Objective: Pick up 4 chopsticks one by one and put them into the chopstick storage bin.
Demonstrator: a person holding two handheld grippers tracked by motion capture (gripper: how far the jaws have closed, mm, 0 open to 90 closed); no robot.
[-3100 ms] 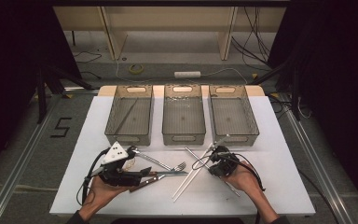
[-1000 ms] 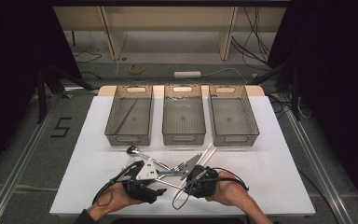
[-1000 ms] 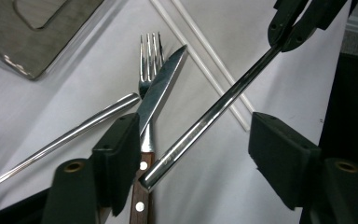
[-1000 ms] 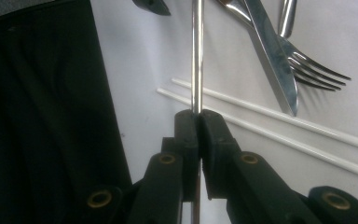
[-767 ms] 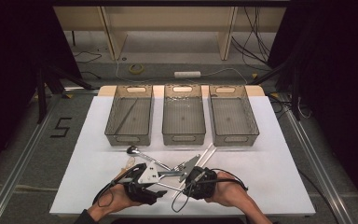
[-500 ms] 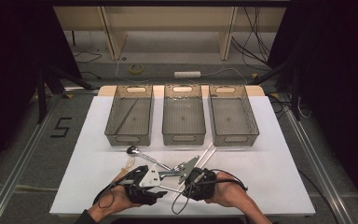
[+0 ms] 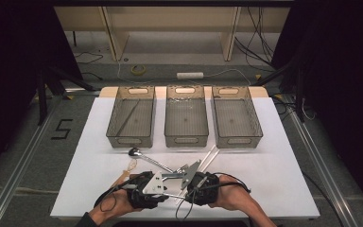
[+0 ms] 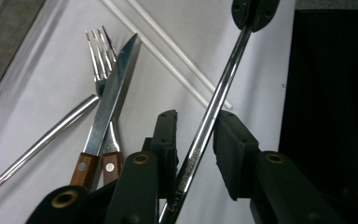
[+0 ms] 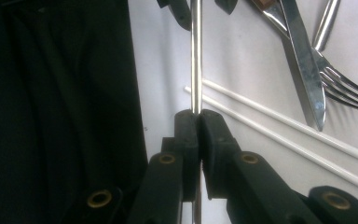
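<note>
Tool (image 9: 196,122) on the right clamps a steel rod (image 9: 196,56).

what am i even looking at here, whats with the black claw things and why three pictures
A person sits at a white table and holds a hand-worked gripper in each hand: the left gripper and the right gripper. No robot arm is involved.

The wide picture comes from a camera fixed above the table. The two close-ups come from small cameras riding on the grippers, each looking along its own black jaws.

At the far side stand three grey bins. Nearer lie a fork, a knife, a spoon and two white sticks.

The right gripper is clamped on a thin steel rod. The left gripper's jaws have just been closing around the same rod; it touches one pad, with a gap at the other.
</note>
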